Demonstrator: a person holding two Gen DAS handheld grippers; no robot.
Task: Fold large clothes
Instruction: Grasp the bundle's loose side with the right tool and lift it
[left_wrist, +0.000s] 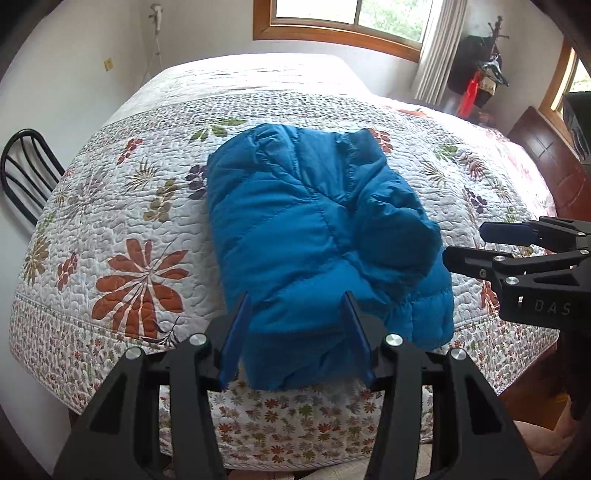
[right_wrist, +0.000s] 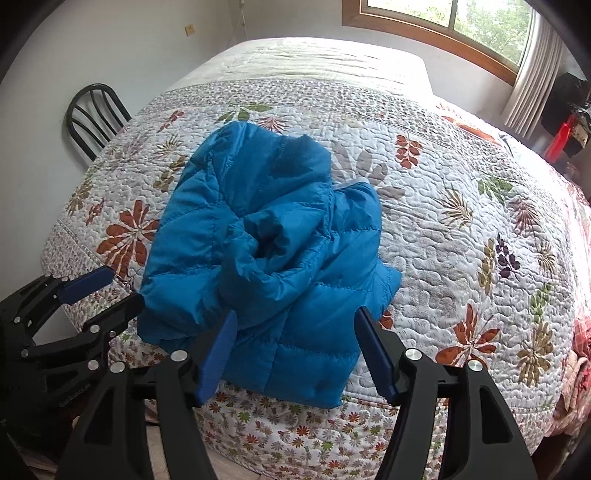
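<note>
The folded blue jacket (left_wrist: 317, 243), puffy, light, soft and slick, lies near the bed's (left_wrist: 110, 206) front edge; my left claw (left_wrist: 295, 339) and right claw (right_wrist: 299, 354), both spread empty, should pinch a quilted hem seam.

Both wrist views angled down, close over bed (left_wrist: 122, 236), sharing jacket (left_wrist: 314, 236)

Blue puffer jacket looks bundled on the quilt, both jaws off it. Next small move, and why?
Probably bring the right gripper down to press the puffy sleeve hump flat. The blue jacket lies folded into a compact bundle near the edge of the quilt, but the top layer bulges and looks likely to spring open. Both the right and the left gripper stand open, holding nothing.
</note>
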